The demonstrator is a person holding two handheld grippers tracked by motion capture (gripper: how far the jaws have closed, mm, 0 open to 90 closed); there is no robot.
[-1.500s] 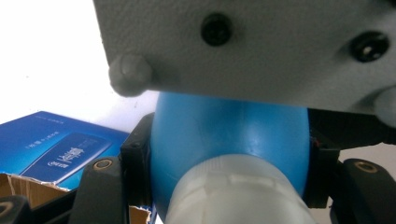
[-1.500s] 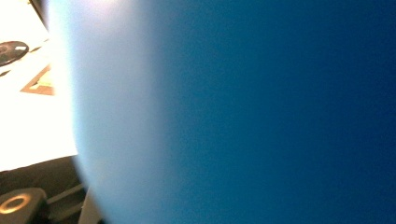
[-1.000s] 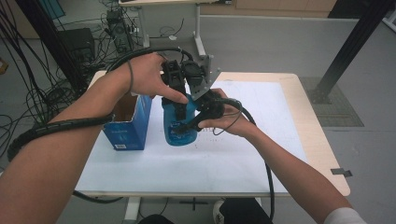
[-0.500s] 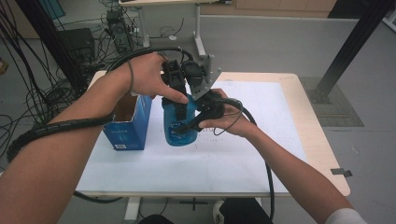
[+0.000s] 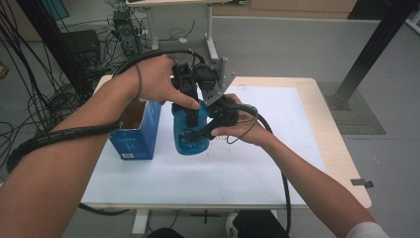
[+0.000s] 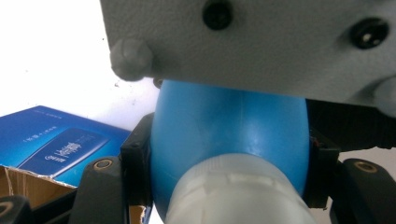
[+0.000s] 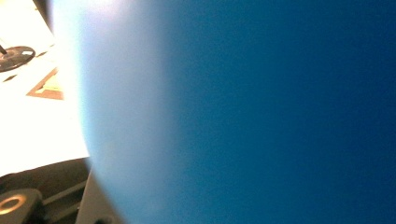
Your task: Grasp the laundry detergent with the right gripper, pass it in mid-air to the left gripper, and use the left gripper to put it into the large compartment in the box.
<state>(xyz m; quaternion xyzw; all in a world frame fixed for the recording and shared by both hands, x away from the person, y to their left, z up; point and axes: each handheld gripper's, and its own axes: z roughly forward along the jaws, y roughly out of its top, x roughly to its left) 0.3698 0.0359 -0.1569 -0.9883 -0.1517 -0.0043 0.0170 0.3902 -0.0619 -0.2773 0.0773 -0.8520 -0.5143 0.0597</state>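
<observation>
We see the blue bottle (image 5: 190,134) standing upright on the white table (image 5: 237,168), just at 3 o'clock of the open blue box (image 5: 136,131). Our left gripper (image 5: 190,116) comes down from 12 o'clock, and its 2 jaws are clamped tight on the bottle's shoulder (image 6: 229,126) above the white cap (image 6: 238,191). Our right gripper (image 5: 198,135) lies against the bottle's side from 3 o'clock; its jaws sit nearly closed, though we cannot tell whether they actually grip the bottle's blue wall (image 7: 257,116).
</observation>
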